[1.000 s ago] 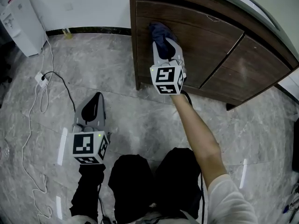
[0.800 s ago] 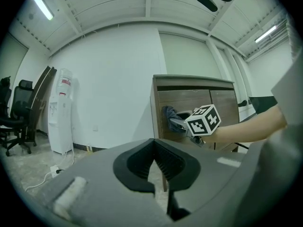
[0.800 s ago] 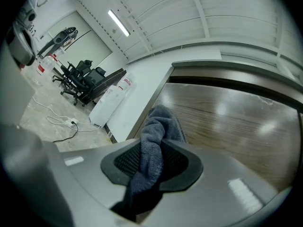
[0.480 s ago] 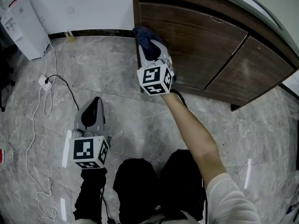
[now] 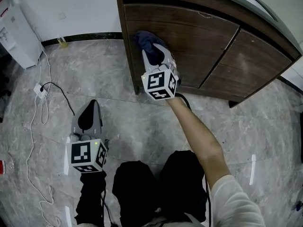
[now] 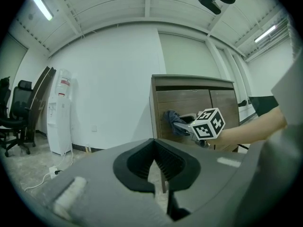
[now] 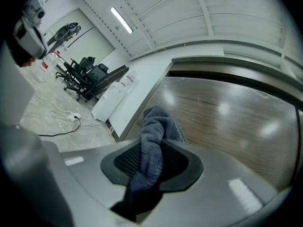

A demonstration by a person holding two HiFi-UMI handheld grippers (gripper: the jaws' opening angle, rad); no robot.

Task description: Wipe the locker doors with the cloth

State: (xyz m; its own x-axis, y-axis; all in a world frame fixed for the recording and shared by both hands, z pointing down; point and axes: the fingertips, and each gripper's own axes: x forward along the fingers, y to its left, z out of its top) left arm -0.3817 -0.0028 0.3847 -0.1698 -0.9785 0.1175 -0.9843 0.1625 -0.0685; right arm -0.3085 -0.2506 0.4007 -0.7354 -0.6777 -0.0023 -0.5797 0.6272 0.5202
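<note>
- Now pinching bunched dark-blue cloth (image 5: pixel 144 40) in right gripper (image 5: pixel 152 56) — pads clamped on the fabric, wad bulging out past the tips.
- Pressing cloth vs. upper-left part of brown wood locker door (image 5: pixel 189 46), just beside the cabinet's left edge; second door (image 5: pixel 253 63) to the right, touched by neither tool.
- Reaching fwd to the door with bare right arm (image 5: pixel 199 131).
- Holding left gripper (image 5: pixel 93 105) low over grey marble floor (image 5: pixel 142 122), well apart from the locker — jaws pressed together w/ nothing between.
- Also in shot: white water dispenser (image 5: pixel 14 30) by the wall, power strip (image 5: pixel 39 90) w/ trailing cable on the floor at left.
</note>
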